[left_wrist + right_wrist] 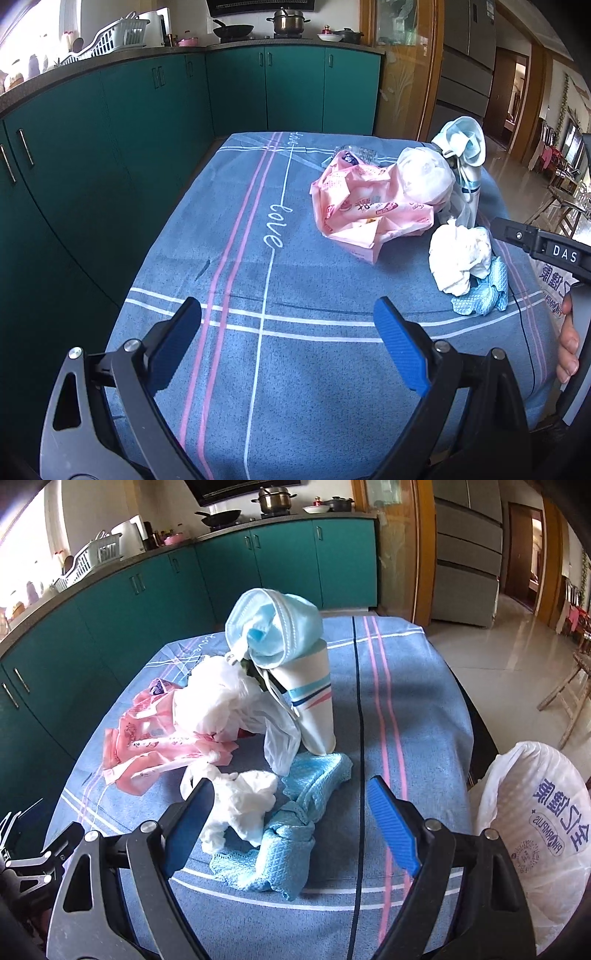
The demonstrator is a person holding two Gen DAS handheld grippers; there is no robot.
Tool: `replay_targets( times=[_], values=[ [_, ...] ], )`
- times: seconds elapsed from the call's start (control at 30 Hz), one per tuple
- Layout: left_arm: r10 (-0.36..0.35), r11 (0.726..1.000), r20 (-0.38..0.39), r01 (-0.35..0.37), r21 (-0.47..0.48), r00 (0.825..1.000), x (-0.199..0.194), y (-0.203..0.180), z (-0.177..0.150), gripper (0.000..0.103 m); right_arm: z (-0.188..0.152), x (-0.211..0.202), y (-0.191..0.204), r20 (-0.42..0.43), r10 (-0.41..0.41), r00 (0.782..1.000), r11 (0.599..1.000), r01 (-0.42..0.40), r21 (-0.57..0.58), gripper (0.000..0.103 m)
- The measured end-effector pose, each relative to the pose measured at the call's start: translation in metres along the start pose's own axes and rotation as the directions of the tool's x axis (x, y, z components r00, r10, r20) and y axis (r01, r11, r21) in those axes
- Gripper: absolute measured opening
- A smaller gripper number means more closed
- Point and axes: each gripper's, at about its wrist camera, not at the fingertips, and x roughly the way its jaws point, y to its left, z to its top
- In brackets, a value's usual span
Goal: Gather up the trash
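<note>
both grippers, left [287,325] and right [291,805], hover with jaws wide and empty over the tabletop [229,258], trash heaped on its right half: wrapper [364,210], tissue [240,805], cloth [295,834], cup [314,698], the left half bare.

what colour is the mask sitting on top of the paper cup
Light blue mask with white edging, on the paper cup; clearest in the right wrist view.
</note>
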Motion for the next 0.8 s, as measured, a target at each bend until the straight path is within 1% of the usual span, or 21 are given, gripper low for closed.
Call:
replay_targets(
  times=[0.13, 0.27, 0.3, 0.33, 0.37, 0.43, 0.53, 0.63, 0.8],
  values=[
    [0.006, 1.0, -0.005, -0.006, 0.016, 1.0, 0.001, -0.003, -0.001, 0.094, -0.001, 0.01, 0.008, -0.033, 0.005, 0.999, 1.0, -0.006, -0.014, 0.083],
    [0.017, 0.999, -0.008, -0.016, 0.03, 1.0, 0.001, -0.005, -0.003, 0.094, -0.005, 0.017, 0.021, -0.047, 0.017, 0.999, 0.999, -0.019, -0.047, 0.083],
    [0.017, 0.999, -0.011, -0.017, 0.03, 1.0, 0.002, -0.005, -0.003, 0.094, -0.006, 0.019, 0.025, -0.05, 0.018, 0.999, 0.998, -0.021, -0.062, 0.082],
    [0.017, 0.999, -0.013, -0.017, 0.029, 1.0, 0.003, -0.005, -0.003, 0.094, -0.007, 0.019, 0.028, -0.051, 0.021, 0.998, 0.997, -0.025, -0.073, 0.073],
    [0.018, 0.999, -0.015, -0.017, 0.029, 1.0, 0.003, -0.005, -0.003, 0.094, -0.009, 0.02, 0.032, -0.058, 0.03, 0.998, 0.995, -0.035, -0.094, 0.067],
    [0.018, 0.999, -0.017, -0.017, 0.029, 1.0, 0.004, -0.005, -0.003, 0.094, -0.011, 0.022, 0.037, -0.073, 0.035, 0.997, 0.992, -0.044, -0.12, 0.05],
    [0.014, 0.999, -0.017, -0.013, 0.03, 1.0, 0.003, -0.007, -0.003, 0.094, -0.014, 0.02, 0.041, -0.076, 0.05, 0.996, 0.989, -0.06, -0.137, 0.038],
    [0.011, 0.999, -0.02, -0.01, 0.034, 1.0, 0.004, -0.008, -0.004, 0.094, -0.015, 0.014, 0.042, -0.068, 0.045, 0.997, 0.985, -0.055, -0.163, 0.034],
    [0.0, 0.999, -0.026, 0.001, 0.035, 1.0, 0.005, -0.01, -0.005, 0.094, -0.017, -0.001, 0.031, -0.056, 0.045, 0.997, 0.985, -0.054, -0.166, 0.034]
  ],
)
